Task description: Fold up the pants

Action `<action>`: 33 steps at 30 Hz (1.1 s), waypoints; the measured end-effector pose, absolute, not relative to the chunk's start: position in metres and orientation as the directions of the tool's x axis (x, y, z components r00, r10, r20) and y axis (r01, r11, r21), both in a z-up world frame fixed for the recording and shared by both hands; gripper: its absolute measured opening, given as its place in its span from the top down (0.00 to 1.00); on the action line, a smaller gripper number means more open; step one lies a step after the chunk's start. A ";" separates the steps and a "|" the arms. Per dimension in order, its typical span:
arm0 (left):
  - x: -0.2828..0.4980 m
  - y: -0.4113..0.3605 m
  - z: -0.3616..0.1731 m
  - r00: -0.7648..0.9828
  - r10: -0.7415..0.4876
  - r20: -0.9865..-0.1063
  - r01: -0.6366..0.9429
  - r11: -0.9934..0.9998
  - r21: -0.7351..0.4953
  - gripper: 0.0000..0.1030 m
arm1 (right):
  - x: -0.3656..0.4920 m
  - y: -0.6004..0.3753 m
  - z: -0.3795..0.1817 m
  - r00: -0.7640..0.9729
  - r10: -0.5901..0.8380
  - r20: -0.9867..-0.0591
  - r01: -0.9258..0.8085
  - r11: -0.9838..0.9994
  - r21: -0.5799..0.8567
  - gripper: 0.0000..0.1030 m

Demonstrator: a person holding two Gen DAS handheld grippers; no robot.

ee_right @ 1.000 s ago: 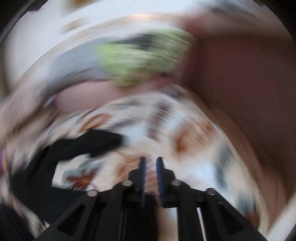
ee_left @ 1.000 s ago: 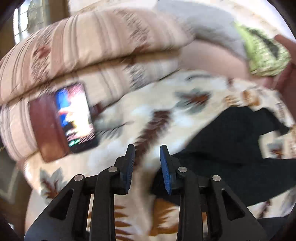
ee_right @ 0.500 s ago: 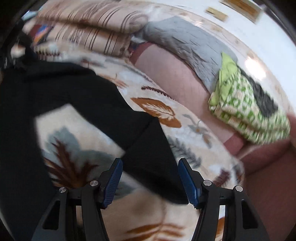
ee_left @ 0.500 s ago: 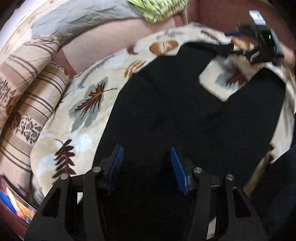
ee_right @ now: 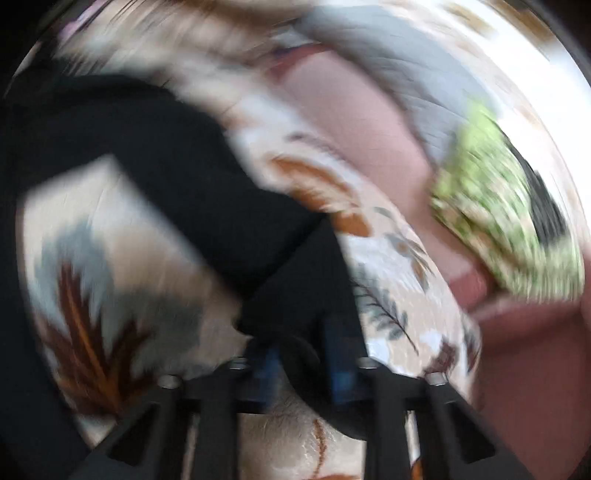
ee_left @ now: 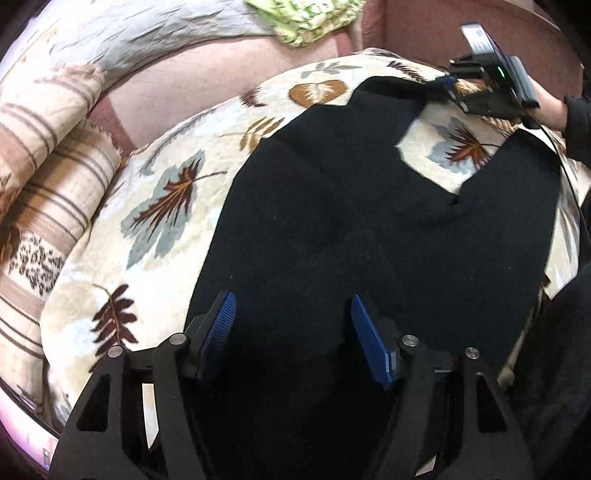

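Black pants (ee_left: 351,229) lie spread on a leaf-patterned blanket (ee_left: 166,206), legs reaching away to the upper right. My left gripper (ee_left: 291,328) is open, its blue pads either side of the waist end of the pants. My right gripper (ee_left: 448,86) shows in the left wrist view at the far leg's end. In the blurred right wrist view my right gripper (ee_right: 301,354) has its fingers narrowed around the black leg end (ee_right: 303,295); whether they are clamped on the cloth is unclear.
A striped folded quilt (ee_left: 44,173) lies at the left. A grey cloth (ee_left: 155,40) and a green patterned cloth (ee_left: 306,18) lie on the pinkish sofa back (ee_left: 192,92). The person's hand and dark sleeve (ee_left: 576,114) are at the right edge.
My left gripper has opened wider and settled over the pants' waist. My right gripper has narrowed from wide open around the end of a leg and is moving.
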State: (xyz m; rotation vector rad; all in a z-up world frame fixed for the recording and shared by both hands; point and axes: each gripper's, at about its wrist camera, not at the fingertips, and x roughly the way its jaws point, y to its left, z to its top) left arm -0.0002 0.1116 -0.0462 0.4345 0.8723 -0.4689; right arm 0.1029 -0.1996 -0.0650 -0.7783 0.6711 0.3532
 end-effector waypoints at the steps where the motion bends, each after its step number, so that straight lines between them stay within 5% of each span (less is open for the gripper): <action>1: -0.007 0.109 -0.042 0.549 -0.235 -0.802 0.581 0.797 0.164 0.37 | 0.104 -0.209 -0.056 0.742 0.082 -0.665 -0.487 0.747 -0.452 0.88; 8: -0.027 0.076 -0.051 0.524 -0.229 -0.820 0.673 0.701 0.234 0.36 | 0.103 -0.283 -0.010 0.677 0.338 -0.654 -0.323 0.935 0.149 0.94; 13: -0.008 0.061 -0.058 0.612 -0.110 -0.783 0.549 0.772 0.321 0.35 | 0.076 -0.304 0.000 0.685 0.435 -0.584 -0.260 0.895 0.363 0.94; 14: -0.005 0.059 -0.059 0.622 -0.088 -0.778 0.518 0.792 0.324 0.35 | 0.071 -0.306 0.002 0.686 0.442 -0.577 -0.255 0.890 0.379 0.94; 18: 0.004 0.069 -0.055 0.628 -0.082 -0.774 0.444 0.855 0.269 0.89 | 0.055 -0.314 0.006 0.687 0.470 -0.554 -0.266 0.872 0.411 0.94; 28: 0.019 0.142 0.015 0.754 0.015 -0.657 0.147 0.971 0.191 0.91 | 0.013 -0.354 0.029 0.753 0.529 -0.390 -0.333 0.819 0.468 0.95; 33: 0.040 0.186 0.041 0.777 0.029 -0.628 0.054 0.992 0.112 0.91 | -0.016 -0.369 0.049 0.756 0.611 -0.235 -0.446 0.744 0.498 0.95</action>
